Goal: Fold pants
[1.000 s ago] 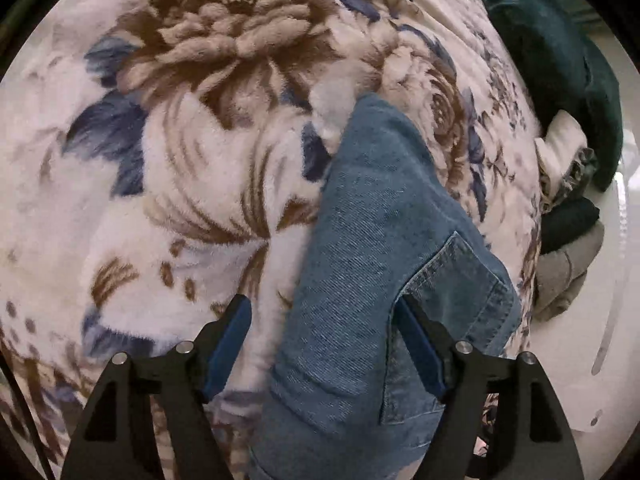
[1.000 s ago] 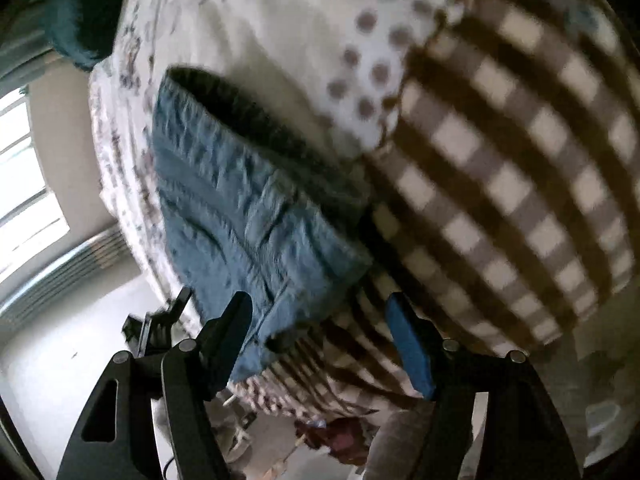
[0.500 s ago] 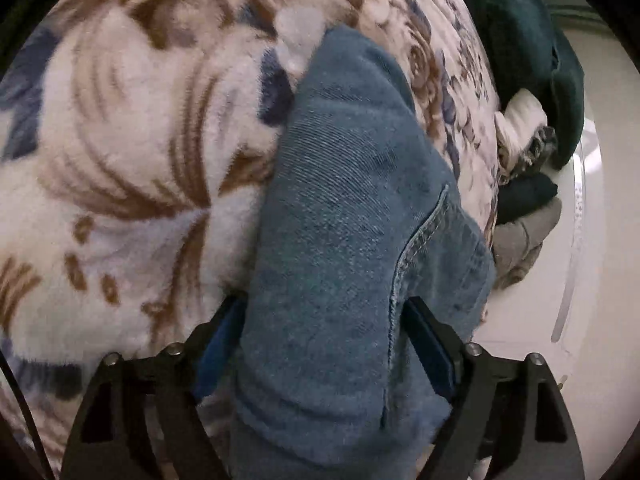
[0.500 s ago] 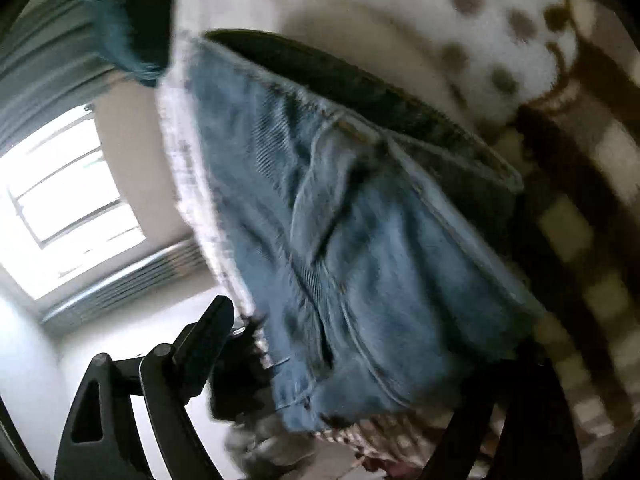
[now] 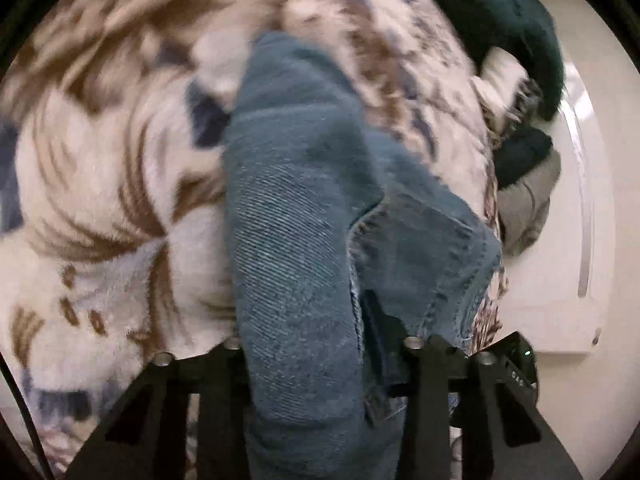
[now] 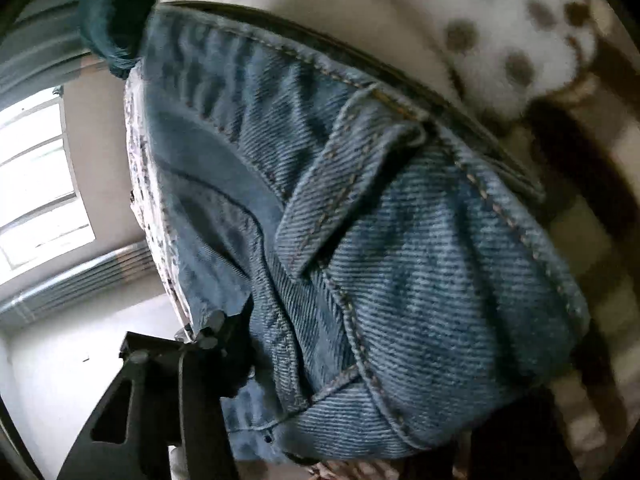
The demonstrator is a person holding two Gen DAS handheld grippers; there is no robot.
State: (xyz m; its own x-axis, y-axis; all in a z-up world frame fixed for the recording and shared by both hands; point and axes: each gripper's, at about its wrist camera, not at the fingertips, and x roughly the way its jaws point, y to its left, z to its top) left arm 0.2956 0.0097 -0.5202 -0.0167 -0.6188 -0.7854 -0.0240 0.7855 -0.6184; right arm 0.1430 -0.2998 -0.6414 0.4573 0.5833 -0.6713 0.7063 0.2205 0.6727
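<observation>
Both hand-held grippers — left (image 5: 316, 344), right (image 6: 360, 360) — freshly closed onto blue denim pants (image 5: 296, 240); no legible label.

Left of denim: open floral blanket (image 5: 100, 208), soft, flat, passable.
Centre: folded pants (image 5: 296, 240) bunched in the path, filling the gap of the left gripper (image 5: 320, 344).
Right edge of bed: heap of dark green cloth (image 5: 516, 20) and grey garment (image 5: 524, 208), blocking.
Beyond bed edge: bare pale floor (image 5: 560, 380), free.
Right wrist view: waistband (image 6: 400, 240) crowding the lens; spotted blanket (image 6: 500, 20) behind, open floor (image 6: 60, 360) at lower left.
</observation>
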